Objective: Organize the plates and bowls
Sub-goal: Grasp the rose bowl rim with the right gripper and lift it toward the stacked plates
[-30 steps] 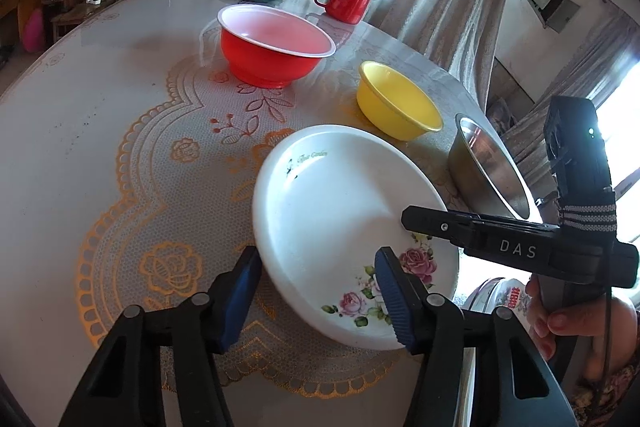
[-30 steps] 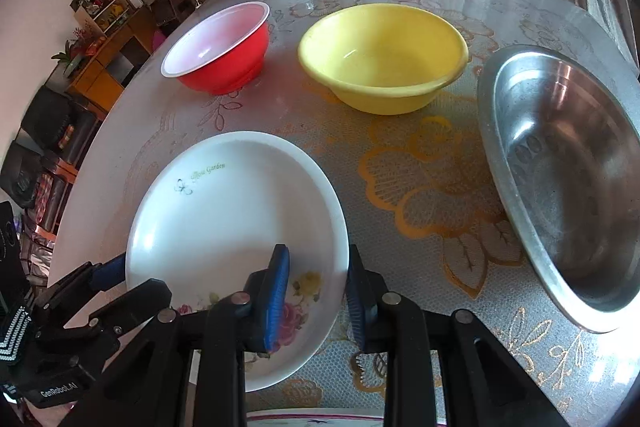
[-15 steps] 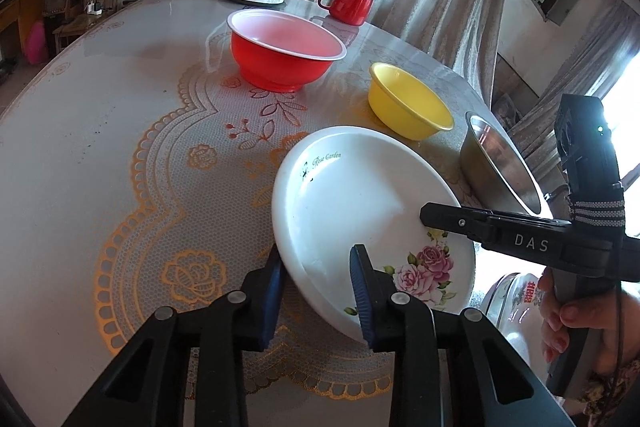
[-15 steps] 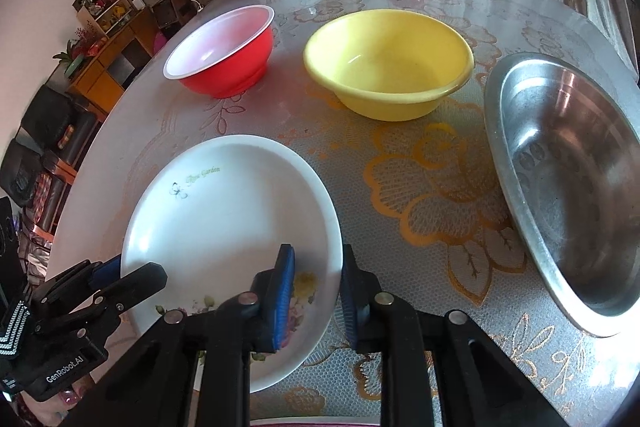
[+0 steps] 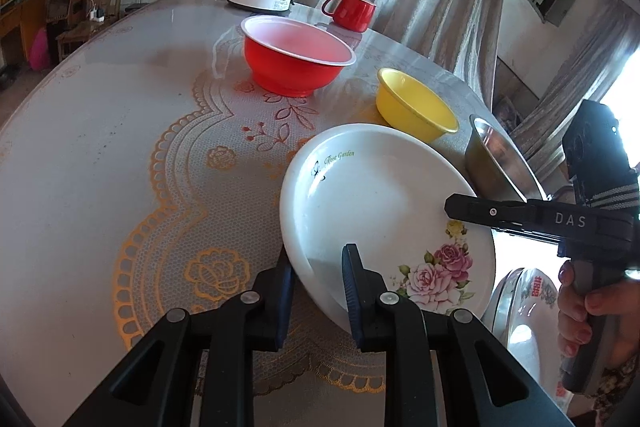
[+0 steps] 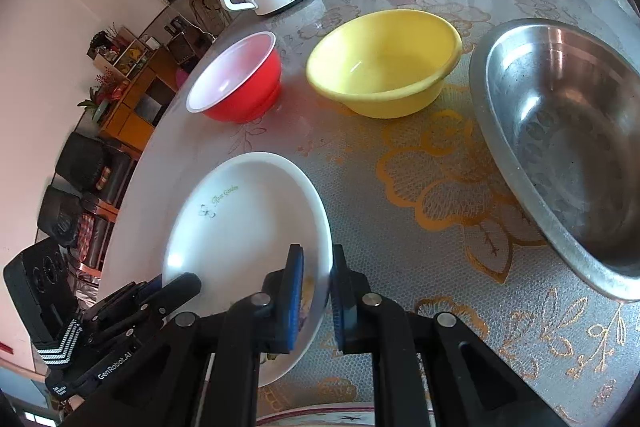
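Left wrist view: left gripper (image 5: 316, 277) clamped on near rim of white rose plate (image 5: 372, 199), one pad under, one inside. Plate tilted, apparently lifted off lace tablecloth (image 5: 168, 163). Right wrist view: right gripper (image 6: 318, 293) pinches opposite rim likewise, jaws narrow on edge. Red bowl (image 6: 240, 79), yellow bowl (image 6: 384, 59), steel bowl (image 6: 560, 131) stand apart beyond. Judgement: two-handed carry; keep both grips level, move in step, avoid twisting glazed rim out of pads. Second plate (image 5: 524, 303) just beyond table edge, likely stacking spot.
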Action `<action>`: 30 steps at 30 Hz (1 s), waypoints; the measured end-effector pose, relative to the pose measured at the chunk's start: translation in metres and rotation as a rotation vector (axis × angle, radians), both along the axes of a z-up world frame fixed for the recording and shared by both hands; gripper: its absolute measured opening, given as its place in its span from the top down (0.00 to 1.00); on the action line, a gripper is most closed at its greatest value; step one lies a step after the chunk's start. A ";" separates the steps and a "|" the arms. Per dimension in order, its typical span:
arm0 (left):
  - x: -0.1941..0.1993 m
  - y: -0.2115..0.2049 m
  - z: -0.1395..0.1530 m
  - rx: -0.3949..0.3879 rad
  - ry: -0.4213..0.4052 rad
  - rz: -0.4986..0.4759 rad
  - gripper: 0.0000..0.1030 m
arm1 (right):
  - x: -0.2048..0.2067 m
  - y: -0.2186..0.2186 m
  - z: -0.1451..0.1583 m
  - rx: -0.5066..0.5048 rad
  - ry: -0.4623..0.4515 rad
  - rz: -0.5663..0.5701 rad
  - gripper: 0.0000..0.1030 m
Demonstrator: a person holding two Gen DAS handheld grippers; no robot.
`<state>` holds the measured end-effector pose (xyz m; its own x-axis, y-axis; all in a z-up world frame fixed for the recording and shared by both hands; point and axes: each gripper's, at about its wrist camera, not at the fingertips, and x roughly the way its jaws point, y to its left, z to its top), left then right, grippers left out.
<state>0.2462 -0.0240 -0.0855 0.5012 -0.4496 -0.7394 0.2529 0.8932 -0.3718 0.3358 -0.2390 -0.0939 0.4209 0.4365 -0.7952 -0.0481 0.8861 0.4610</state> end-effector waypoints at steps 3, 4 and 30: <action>0.000 0.001 0.000 -0.003 -0.008 -0.006 0.78 | 0.000 0.003 0.004 0.017 -0.023 0.025 0.87; -0.001 0.000 0.000 0.002 -0.013 -0.010 0.78 | 0.001 0.006 0.006 0.015 -0.032 0.037 0.86; -0.034 -0.011 0.035 0.049 -0.163 -0.030 0.77 | -0.025 -0.001 0.024 0.073 -0.104 -0.013 0.88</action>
